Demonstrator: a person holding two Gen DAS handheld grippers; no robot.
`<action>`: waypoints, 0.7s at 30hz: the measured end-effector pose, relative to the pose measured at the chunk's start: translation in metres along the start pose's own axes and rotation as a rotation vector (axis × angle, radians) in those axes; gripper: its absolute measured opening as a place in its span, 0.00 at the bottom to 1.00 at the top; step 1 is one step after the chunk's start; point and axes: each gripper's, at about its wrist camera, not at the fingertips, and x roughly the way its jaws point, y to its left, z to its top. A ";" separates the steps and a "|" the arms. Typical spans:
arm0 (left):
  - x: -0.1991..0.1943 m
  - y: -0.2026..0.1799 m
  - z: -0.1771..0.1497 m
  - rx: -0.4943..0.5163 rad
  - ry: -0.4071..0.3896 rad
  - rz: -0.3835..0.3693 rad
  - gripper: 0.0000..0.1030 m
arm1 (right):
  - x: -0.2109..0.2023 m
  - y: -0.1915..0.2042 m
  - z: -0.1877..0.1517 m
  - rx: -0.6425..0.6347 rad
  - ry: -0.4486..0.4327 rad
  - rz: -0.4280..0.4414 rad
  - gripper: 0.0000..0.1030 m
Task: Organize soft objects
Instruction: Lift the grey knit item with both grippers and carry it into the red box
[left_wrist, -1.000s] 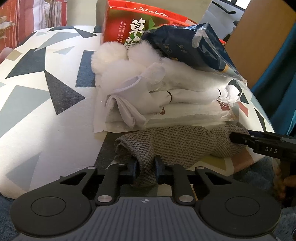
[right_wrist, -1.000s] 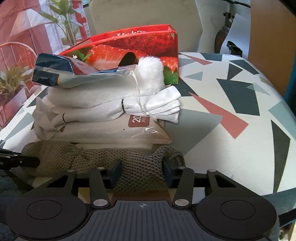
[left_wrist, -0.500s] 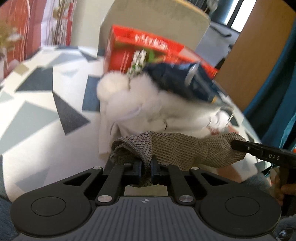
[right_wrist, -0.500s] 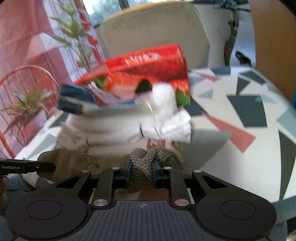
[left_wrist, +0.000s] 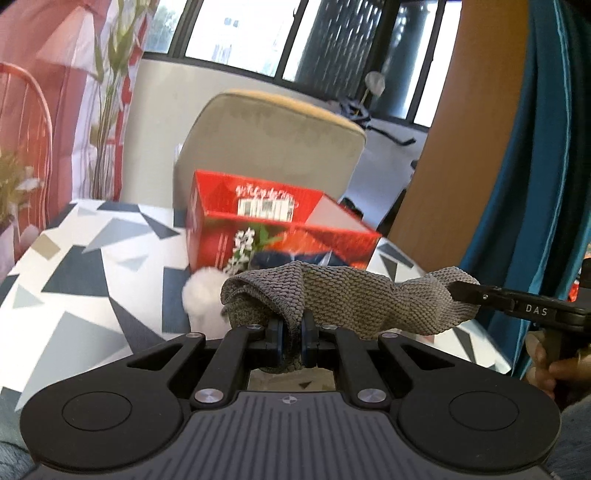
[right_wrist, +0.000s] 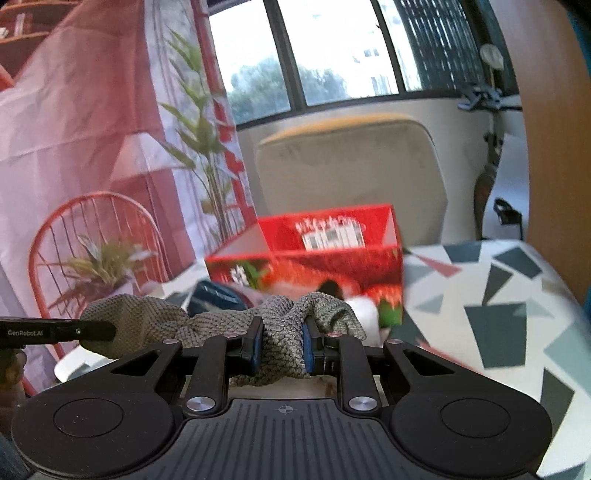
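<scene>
A grey knitted cloth (left_wrist: 343, 295) hangs stretched between both grippers above the patterned table (left_wrist: 74, 280). My left gripper (left_wrist: 291, 336) is shut on its left end. In the right wrist view my right gripper (right_wrist: 282, 343) is shut on the cloth's (right_wrist: 280, 332) right end. The other gripper's fingers (left_wrist: 480, 295) show at the right of the left wrist view, and at the left (right_wrist: 74, 330) of the right wrist view. Behind the cloth stands an open red strawberry box (left_wrist: 280, 232), also (right_wrist: 314, 258). A white fluffy item (left_wrist: 203, 299) and a dark blue bag (right_wrist: 218, 299) peek out below the cloth.
A beige chair (left_wrist: 273, 147) stands behind the table. A red wire chair with a plant (right_wrist: 96, 251) is at the left, a wooden panel (left_wrist: 461, 129) and a blue curtain (left_wrist: 535, 184) at the right. A hand (left_wrist: 550, 365) holds the right gripper's handle.
Both grippers closed on the grey cloth's ends and lifted it off the table. The views tilted upward, so the pile of white items dropped mostly out of sight.
</scene>
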 end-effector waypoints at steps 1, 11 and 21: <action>-0.001 0.000 0.001 -0.001 -0.004 -0.001 0.09 | -0.001 0.001 0.003 -0.004 -0.008 0.003 0.19; -0.003 -0.001 0.023 -0.020 -0.005 0.025 0.09 | -0.001 0.008 0.024 -0.029 -0.037 0.011 0.19; 0.025 -0.008 0.085 0.057 -0.057 0.059 0.09 | 0.029 -0.003 0.083 -0.061 -0.066 0.000 0.19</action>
